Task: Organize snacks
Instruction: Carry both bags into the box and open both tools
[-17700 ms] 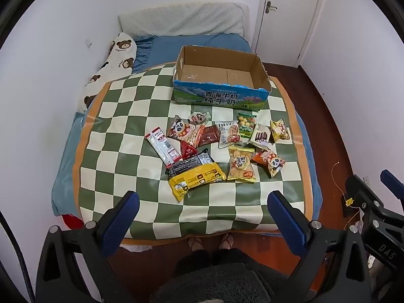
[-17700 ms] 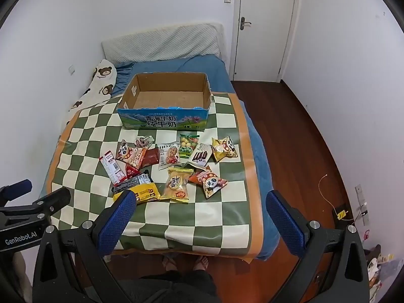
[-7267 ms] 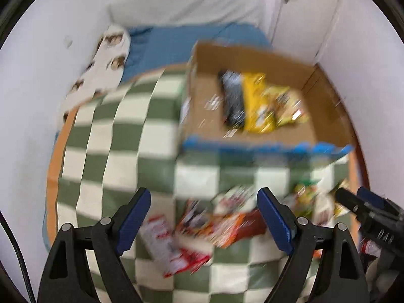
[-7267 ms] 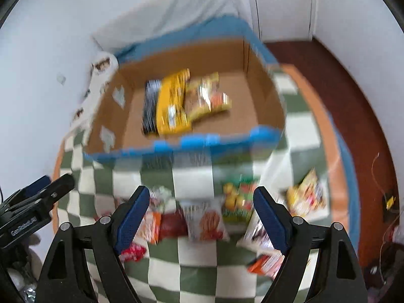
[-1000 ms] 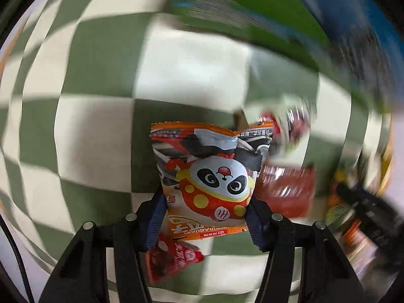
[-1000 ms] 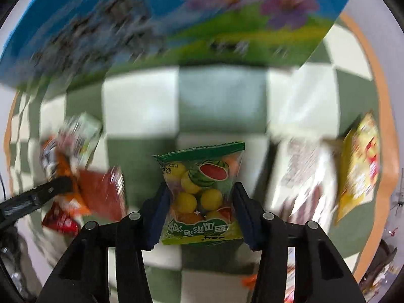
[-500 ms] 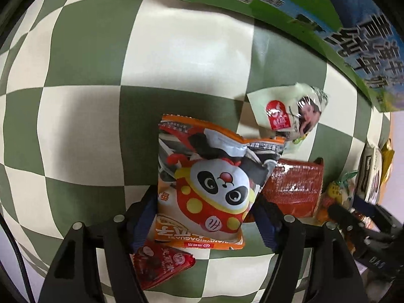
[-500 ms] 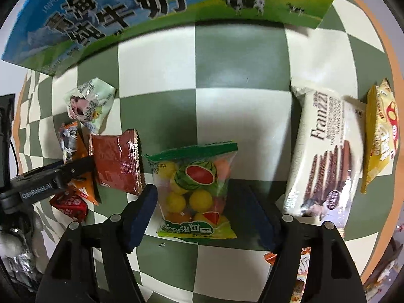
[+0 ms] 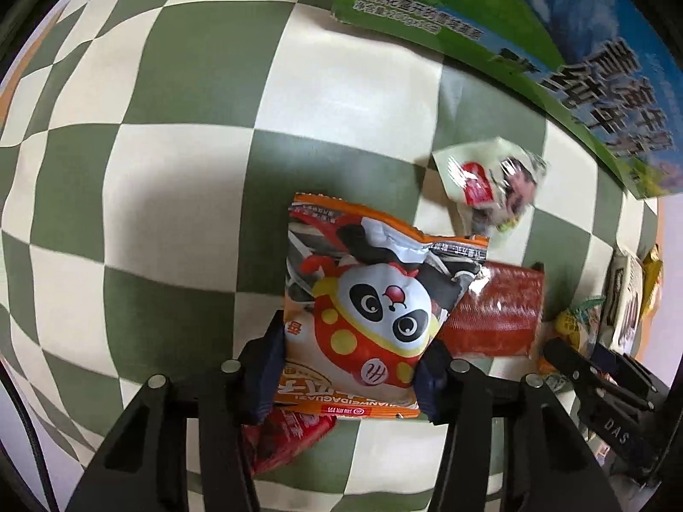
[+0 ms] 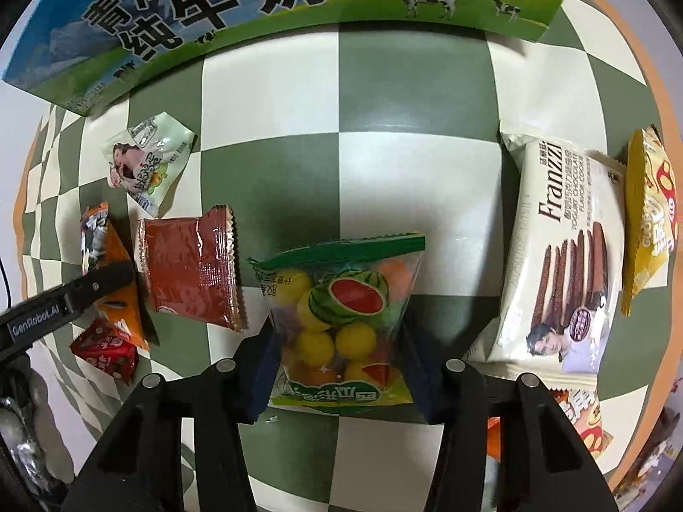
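Pointing down at the green-and-cream checked mat (image 9: 170,170), my left gripper (image 9: 352,362) has its jaws closing on an orange panda snack bag (image 9: 375,298), and both pads press its sides. My right gripper (image 10: 337,362) is closing too, its pads pinching the waist of a clear fruit-candy bag (image 10: 341,298) with a green top. The printed blue-and-green cardboard box (image 10: 256,8) stands just beyond both bags, its front wall (image 9: 555,42) filling the upper edge of each view.
Around the candy bag lie a dark red packet (image 10: 192,273), a small pale green packet (image 10: 147,162), a Franzzi cookie pack (image 10: 563,256), a yellow bag (image 10: 649,222) and a small red packet (image 10: 104,347). The box interior is hidden.
Half a second ago both pairs of jaws stood wider, apart from the bags; now both have closed in against them. The left gripper shifted slightly and its panda bag looks tilted.
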`<state>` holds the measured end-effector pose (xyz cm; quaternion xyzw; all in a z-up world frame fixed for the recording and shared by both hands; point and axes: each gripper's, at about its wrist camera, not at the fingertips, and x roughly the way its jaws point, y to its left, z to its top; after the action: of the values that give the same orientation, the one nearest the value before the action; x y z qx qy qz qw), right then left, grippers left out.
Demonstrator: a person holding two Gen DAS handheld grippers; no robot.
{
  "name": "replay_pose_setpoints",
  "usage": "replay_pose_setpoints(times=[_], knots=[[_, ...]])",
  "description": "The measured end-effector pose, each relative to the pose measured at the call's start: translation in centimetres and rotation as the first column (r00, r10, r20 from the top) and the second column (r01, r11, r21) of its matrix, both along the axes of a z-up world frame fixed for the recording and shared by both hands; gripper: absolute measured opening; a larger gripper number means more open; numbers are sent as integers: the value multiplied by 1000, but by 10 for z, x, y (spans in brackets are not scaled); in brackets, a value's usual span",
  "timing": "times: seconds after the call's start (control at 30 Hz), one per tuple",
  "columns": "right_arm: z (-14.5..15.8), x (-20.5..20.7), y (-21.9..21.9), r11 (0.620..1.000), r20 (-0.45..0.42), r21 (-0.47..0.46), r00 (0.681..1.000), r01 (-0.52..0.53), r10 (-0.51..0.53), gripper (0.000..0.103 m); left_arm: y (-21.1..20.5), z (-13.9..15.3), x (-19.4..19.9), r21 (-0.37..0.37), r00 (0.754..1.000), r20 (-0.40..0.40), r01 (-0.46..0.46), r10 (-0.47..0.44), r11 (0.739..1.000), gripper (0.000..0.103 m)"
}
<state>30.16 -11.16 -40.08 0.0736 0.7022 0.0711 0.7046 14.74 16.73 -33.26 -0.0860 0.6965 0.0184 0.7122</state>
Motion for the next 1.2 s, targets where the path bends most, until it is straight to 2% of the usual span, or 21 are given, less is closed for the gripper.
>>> replay_pose_setpoints(times=[0.17, 0.33, 0.43, 0.57, 0.7, 0.8, 0.97, 1.2], knots=[[18, -10, -12, 998, 9, 58, 1000, 26, -27, 54, -8, 29, -16, -23, 999, 38, 30, -29, 999, 48], [75, -13, -16, 986, 65, 162, 997, 41, -52, 53, -21, 82, -18, -75, 992, 110, 72, -64, 995, 48], [122, 1, -22, 976, 141, 214, 988, 29, -61, 53, -28, 123, -4, -119, 981, 181, 97, -75, 988, 48], [191, 34, -28, 968, 258, 251, 963, 8, -75, 53, -38, 173, 36, -174, 965, 249, 128, -82, 976, 48], [228, 81, -36, 977, 345, 211, 935, 5, -79, 53, -49, 203, 77, -136, 950, 292, 158, -113, 978, 48], [229, 123, -34, 986, 352, 167, 933, 18, -77, 53, -74, 194, 125, -107, 952, 278, 166, -130, 980, 48], [208, 185, -42, 997, 277, 70, 960, 31, -49, 53, -74, 163, 194, -67, 979, 159, 143, -131, 988, 48], [148, 226, -46, 1000, 134, -26, 991, 15, -12, 53, -73, 105, 235, 9, 989, 14, 148, -149, 989, 48]])
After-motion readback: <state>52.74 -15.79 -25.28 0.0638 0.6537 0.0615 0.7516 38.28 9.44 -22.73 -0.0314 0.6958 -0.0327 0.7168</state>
